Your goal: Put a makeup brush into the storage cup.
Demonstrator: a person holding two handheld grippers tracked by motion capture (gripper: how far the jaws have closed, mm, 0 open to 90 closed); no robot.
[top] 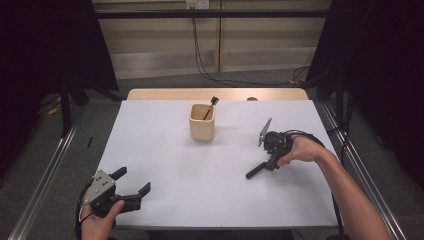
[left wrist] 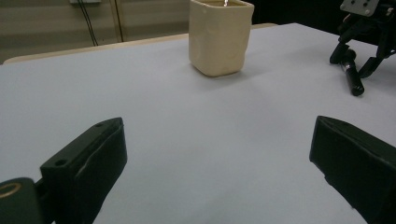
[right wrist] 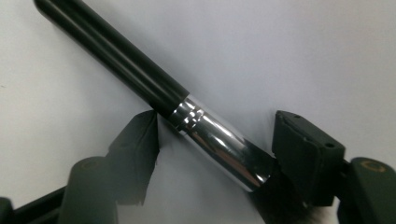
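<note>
Brush (right wrist: 154, 93) lies flat on the white surface (top: 200, 190), right half, about midway between far and near edges, well in from the right edge. Black handle, chrome ferrule; in the high view the handle end points toward the near-left. In the left gripper view it shows at upper right, handle end toward the camera.

Right gripper (top: 270, 155) sits down over the brush, one jaw on each side of the ferrule. In the right gripper view the left jaw is at the ferrule where it joins the handle, the right jaw at the other end of the ferrule, where the bristles are hidden. Can't tell if the pads are pressing yet, so grip state unclear. Right hand (top: 300, 149) holds the gripper body from the right-edge side.

Cup (top: 202, 122), cream, stands upright near the far edge, roughly centred, well apart from the brush. A dark-tipped stick (top: 210, 107) leans out of it toward the far right.

Left gripper (top: 134, 185) rests at the near-left corner, jaws released and spread wide, nothing between them, aimed toward the cup. Left hand (top: 97, 220) grips it from the near edge.
</note>
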